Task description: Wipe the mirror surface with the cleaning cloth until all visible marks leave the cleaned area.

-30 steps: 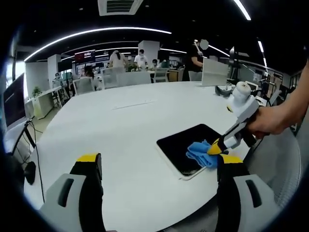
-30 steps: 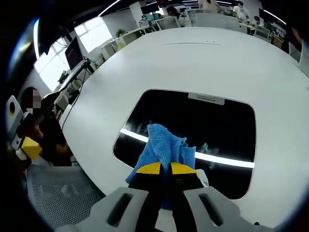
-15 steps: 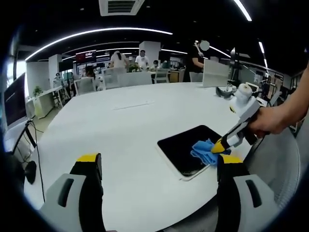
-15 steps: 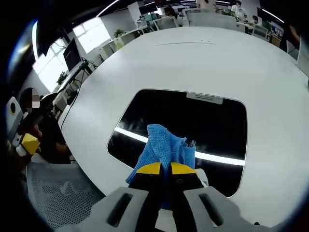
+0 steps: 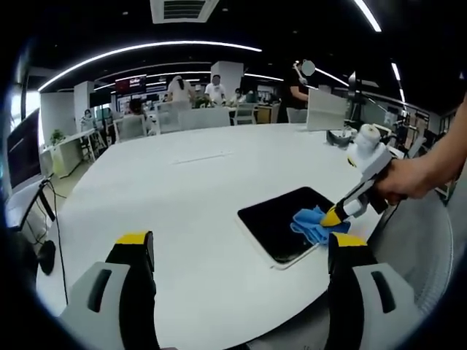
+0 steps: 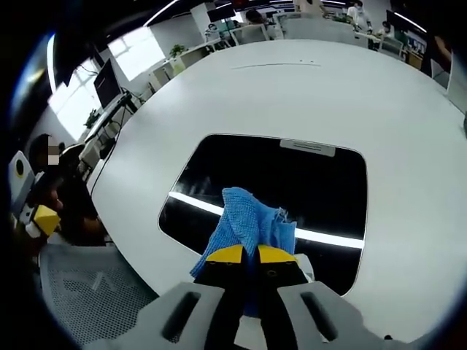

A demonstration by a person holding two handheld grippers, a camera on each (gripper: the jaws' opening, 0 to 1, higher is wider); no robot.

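A dark rectangular mirror (image 6: 292, 182) lies flat on the white round table (image 6: 306, 95), near its edge. It reflects a bright ceiling light strip. My right gripper (image 6: 249, 254) is shut on a blue cleaning cloth (image 6: 248, 222), which rests on the mirror's near part. In the left gripper view the mirror (image 5: 277, 219) sits at the right, with the blue cloth (image 5: 314, 224) on its right part under the right gripper (image 5: 333, 216), held by a person's hand. My left gripper (image 5: 237, 248) hovers open above the table, holding nothing.
The white table (image 5: 182, 189) stretches far and wide. A mesh chair (image 6: 95, 292) stands by the table edge beside the mirror. Monitors, desks, chairs and several people are in the office background. A white device (image 5: 368, 146) and dark items lie at the table's far right.
The right gripper has dragged the blue cloth a little rightward across the mirror in the left gripper view. The mirror has shifted slightly left in the right gripper view. The left gripper has stayed still.
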